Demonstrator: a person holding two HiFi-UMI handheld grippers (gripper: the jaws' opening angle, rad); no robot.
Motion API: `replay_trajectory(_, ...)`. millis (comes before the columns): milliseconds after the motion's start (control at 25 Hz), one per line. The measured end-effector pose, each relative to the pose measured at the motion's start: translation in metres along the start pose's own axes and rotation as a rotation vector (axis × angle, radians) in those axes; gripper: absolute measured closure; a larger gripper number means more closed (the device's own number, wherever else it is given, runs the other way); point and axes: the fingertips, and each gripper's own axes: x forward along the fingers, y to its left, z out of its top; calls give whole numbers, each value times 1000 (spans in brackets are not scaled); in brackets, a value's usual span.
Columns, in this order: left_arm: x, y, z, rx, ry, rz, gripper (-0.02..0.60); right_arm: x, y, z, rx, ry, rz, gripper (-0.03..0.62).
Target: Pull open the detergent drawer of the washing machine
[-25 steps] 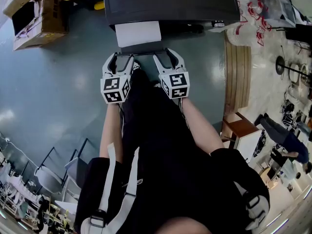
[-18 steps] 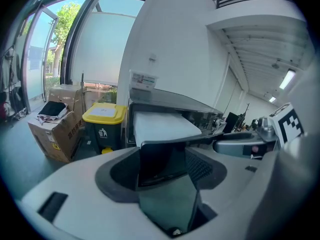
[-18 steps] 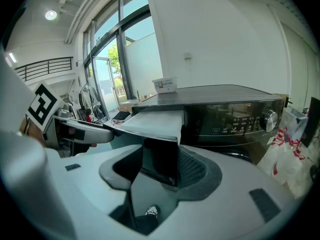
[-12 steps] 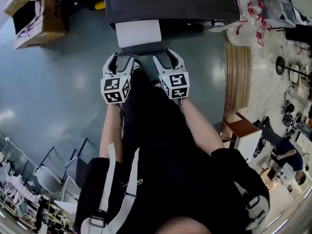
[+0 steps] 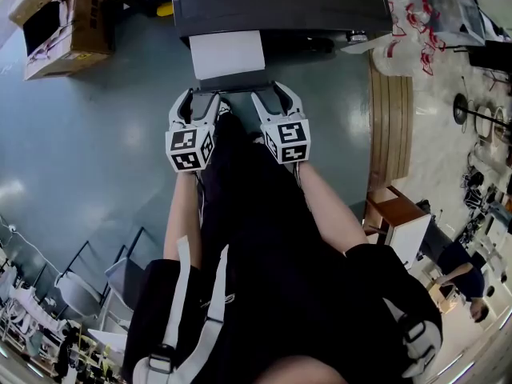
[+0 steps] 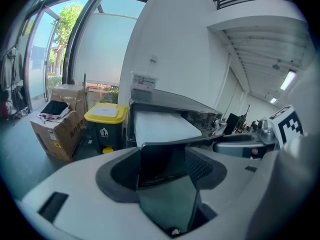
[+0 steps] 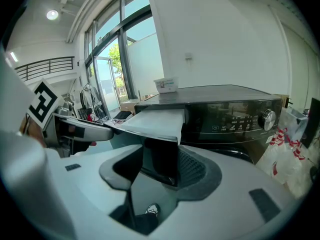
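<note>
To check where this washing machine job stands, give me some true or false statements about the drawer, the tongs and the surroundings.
The detergent drawer stands pulled out of the washing machine. True.
A yellow-lidded bin stands next to the machine. True.
The left tongs hang well away from the drawer. False: both the left tongs and the right tongs are at the drawer's front.
The cardboard boxes sit on top of the machine. False: the cardboard boxes stand on the floor beyond the bin.
</note>
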Motion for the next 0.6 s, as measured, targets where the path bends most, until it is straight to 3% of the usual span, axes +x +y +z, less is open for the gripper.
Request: replay_trajectory(600, -10, -5, -7, 7, -3, 17, 302, -10, 5, -7, -5, -4, 15, 384)
